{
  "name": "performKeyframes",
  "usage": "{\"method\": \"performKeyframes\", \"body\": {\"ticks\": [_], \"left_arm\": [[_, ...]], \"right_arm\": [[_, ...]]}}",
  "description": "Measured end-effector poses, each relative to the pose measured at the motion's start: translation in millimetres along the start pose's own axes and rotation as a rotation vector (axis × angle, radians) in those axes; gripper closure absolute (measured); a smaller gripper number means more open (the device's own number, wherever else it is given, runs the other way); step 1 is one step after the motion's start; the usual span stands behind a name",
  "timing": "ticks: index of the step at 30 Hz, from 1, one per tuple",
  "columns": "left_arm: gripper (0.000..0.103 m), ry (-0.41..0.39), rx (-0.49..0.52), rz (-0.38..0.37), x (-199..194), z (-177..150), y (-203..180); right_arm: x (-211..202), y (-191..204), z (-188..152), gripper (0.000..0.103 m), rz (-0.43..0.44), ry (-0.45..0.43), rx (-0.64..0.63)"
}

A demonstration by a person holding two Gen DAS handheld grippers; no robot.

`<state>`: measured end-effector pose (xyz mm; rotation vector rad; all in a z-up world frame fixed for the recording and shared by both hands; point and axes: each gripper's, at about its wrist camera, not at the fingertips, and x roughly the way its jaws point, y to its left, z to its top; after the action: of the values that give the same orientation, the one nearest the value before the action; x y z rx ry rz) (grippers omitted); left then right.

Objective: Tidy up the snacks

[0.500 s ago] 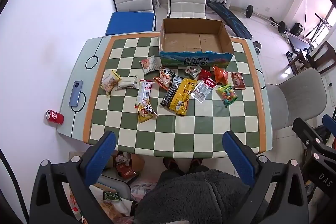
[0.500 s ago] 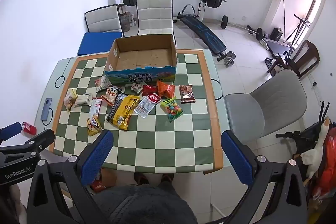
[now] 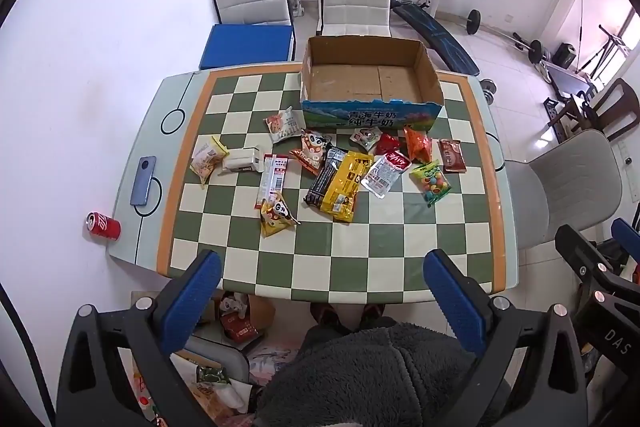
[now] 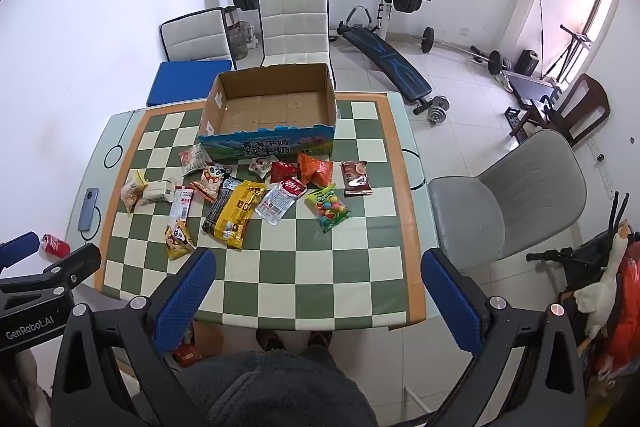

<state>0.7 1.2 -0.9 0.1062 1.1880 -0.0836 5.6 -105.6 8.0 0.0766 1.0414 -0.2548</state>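
Nothing moved; left hand-held gripper (image 3: 322, 269) hovers, tilted down.

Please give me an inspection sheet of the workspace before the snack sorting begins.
Surface: checkered table, near half bare.
Job's things: cardboard box at the far edge, open and empty; snack packets scattered on the table in front of it, none inside.
Clutter: phone on the table's left border; red can lying beyond the left corner; boxes and wrappers under the near-left edge.
Grippers: left gripper and right gripper both open, holding nothing, above the near edge.
Cables: nothing seen.
Surroundings: chairs, weight bench and barbell rack behind the table.
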Motion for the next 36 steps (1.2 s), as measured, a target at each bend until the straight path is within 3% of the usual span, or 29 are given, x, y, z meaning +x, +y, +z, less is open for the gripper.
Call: {"method": "performKeyframes", "body": {"ticks": [15,36], "left_arm": [[0.000,-0.003,-0.003,-0.005,-4.0,17.5,-6.2],[0.000,-0.012,-0.004,-0.010,-2.3,17.9,-6.1]], "right_arm": [[4.8,-2.7,-3.0,0.000,-0.001,0.004,0.001],[7.0,3.4,5.2,0.000,0.002,0.012,-0.001]]}}
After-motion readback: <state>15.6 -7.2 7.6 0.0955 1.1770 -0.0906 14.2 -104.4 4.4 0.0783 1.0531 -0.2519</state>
